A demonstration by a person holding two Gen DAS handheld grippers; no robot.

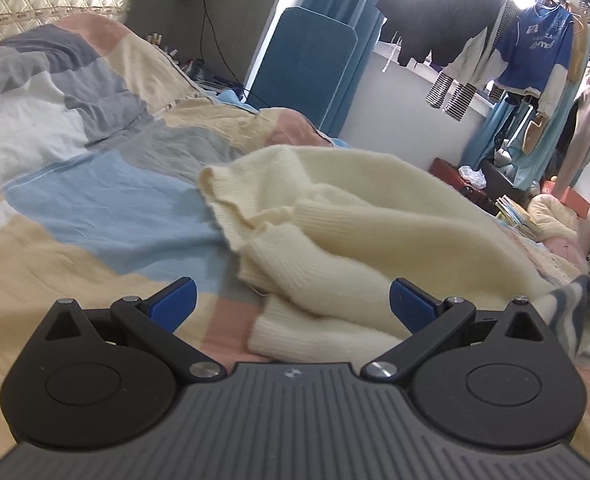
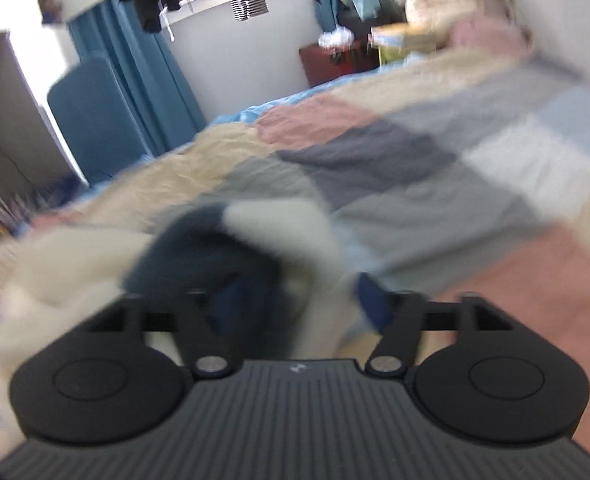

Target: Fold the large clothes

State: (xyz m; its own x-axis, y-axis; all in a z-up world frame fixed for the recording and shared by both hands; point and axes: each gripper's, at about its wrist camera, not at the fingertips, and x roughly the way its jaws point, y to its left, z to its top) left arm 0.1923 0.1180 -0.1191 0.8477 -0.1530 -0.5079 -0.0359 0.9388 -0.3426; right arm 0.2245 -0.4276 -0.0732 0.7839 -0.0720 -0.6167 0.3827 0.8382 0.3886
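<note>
Two grippers hover low over the bed (image 1: 75,184), where the cream sweater (image 1: 335,216) lies rumpled: ahead of the left gripper (image 1: 291,300), whose fingers (image 1: 175,300) are spread wide and empty with a ribbed cuff between but untouched. The right gripper (image 2: 295,300) is blurred, its fingers spread around the dark-striped edge (image 2: 199,248) without pinching. The fold looks barely begun; next each gripper needs a firm pinch on an edge.

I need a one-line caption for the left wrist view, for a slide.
Open left gripper over a crumpled cream knit sweater on a patchwork bedspread.
</note>
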